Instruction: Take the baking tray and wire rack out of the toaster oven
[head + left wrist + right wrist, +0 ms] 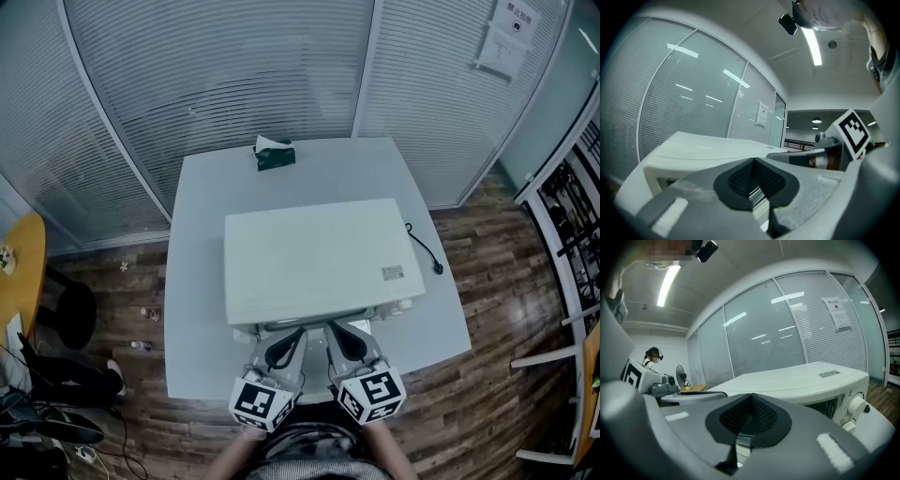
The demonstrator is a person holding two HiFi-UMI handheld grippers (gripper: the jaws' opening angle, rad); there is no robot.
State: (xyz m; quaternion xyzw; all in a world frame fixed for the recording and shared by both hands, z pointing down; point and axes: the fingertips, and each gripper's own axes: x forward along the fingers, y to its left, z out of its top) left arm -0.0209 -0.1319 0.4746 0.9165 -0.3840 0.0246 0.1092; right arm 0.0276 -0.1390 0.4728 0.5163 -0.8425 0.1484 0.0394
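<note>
A white toaster oven [314, 258] stands on a white table [202, 187], its front facing me. The baking tray and wire rack are hidden from every view. My left gripper [284, 349] and right gripper [342, 343] sit side by side just in front of the oven's front edge, both shut with nothing seen between the pads. In the left gripper view the left gripper [753, 180] points at the oven [708, 150], with a metal strip showing just beyond its tips. In the right gripper view the right gripper [750, 420] faces the oven's door glass [820, 406] and a knob [857, 405].
A green tissue box [275, 155] sits at the table's far edge. The oven's black power cord [424, 248] trails off to the right. Glass partitions with blinds close off the back. A yellow table [19, 272] is at the left, and a shelf rack [572, 206] at the right.
</note>
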